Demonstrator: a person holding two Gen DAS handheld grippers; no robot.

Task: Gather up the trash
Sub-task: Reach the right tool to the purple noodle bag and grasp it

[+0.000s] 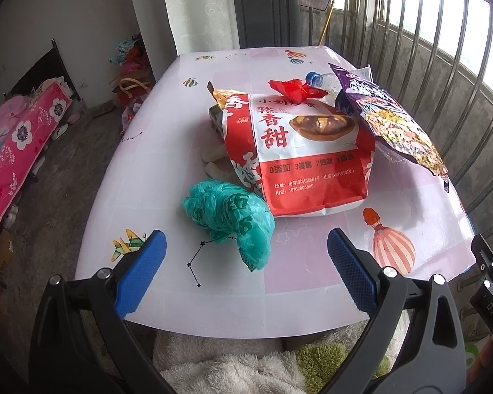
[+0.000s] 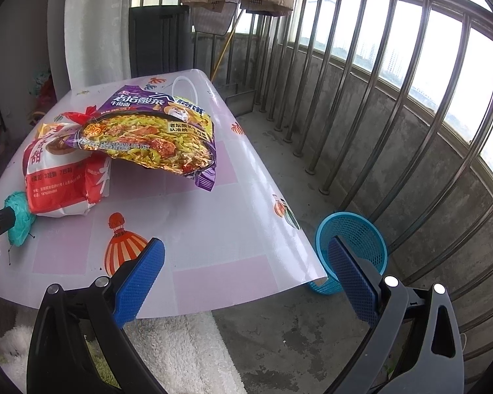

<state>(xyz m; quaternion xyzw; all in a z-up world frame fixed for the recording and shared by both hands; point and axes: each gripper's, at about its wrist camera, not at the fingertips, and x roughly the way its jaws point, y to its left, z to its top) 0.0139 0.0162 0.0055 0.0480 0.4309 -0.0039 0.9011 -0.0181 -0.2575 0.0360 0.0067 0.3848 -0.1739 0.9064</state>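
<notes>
Several pieces of trash sit together on the table (image 1: 167, 282): a crumpled green plastic bag (image 1: 228, 221) at the near side, touching a large red and white paper bag (image 1: 299, 154) behind it. A purple noodle wrapper (image 2: 154, 131) leans over the paper bag's right end, with a red scrap (image 1: 291, 88) and a clear bottle with a blue cap (image 1: 322, 80) at the far side of the pile. What the paper bag holds cannot be told from here. Two pale bits (image 1: 213, 161) lie on the table beside its left end. On the concrete floor just off the table's right corner stands a blue mesh basket (image 2: 355, 229); no trash shows through the part of it in view. Both grippers are spread wide and empty: the left gripper (image 1: 246, 256) hovers above the near table edge just short of the green bag, and the right gripper (image 2: 246, 262) hangs over the table's near right corner.
</notes>
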